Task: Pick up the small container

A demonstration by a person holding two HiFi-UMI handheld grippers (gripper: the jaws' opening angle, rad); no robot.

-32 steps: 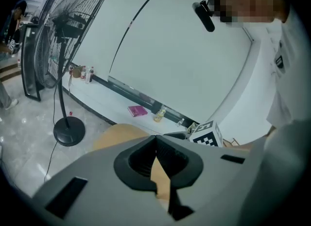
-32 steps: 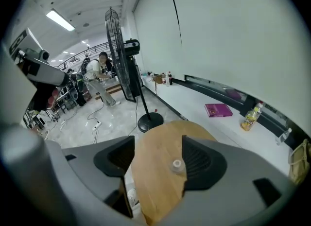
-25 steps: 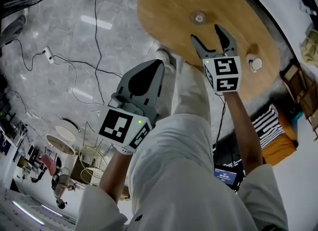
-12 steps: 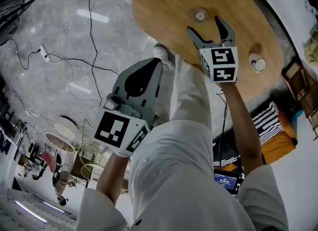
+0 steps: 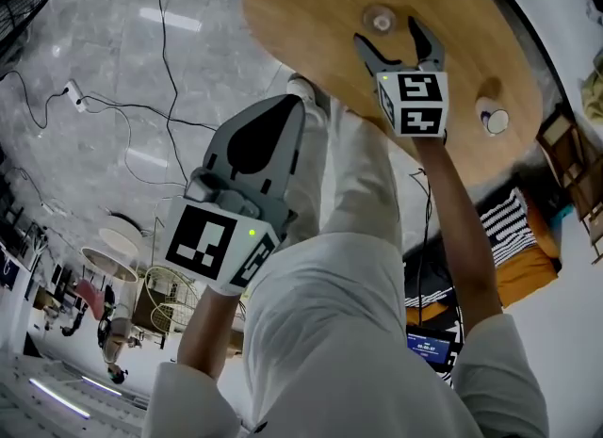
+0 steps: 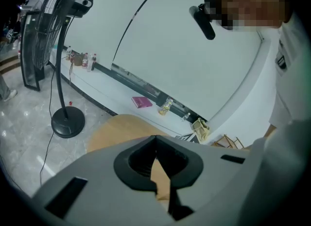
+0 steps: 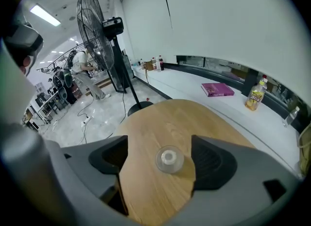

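The small container (image 5: 381, 20) is a clear round pot with a pale lid, standing on a round wooden table (image 5: 311, 12). My right gripper (image 5: 387, 33) hovers over the table just short of it, its jaws opening wide with nothing pressed between them. In the right gripper view the container (image 7: 169, 159) sits on the wood in line with the gap between the fingers (image 7: 114, 154), untouched. My left gripper (image 5: 298, 106) hangs off the table's near edge over the floor. It is shut and empty, and in its own view the left gripper (image 6: 158, 171) shows only a thin slit.
A second small white object (image 5: 490, 119) stands near the table's right edge. Cables (image 5: 141, 116) trail across the marble floor. A standing fan (image 7: 104, 35) is beyond the table, and a pink book (image 7: 217, 89) and a yellow bottle (image 7: 252, 98) lie on the far ledge.
My right gripper has moved forward over the table toward the container and its jaws have spread wider. The left gripper has drifted slightly left, still shut.
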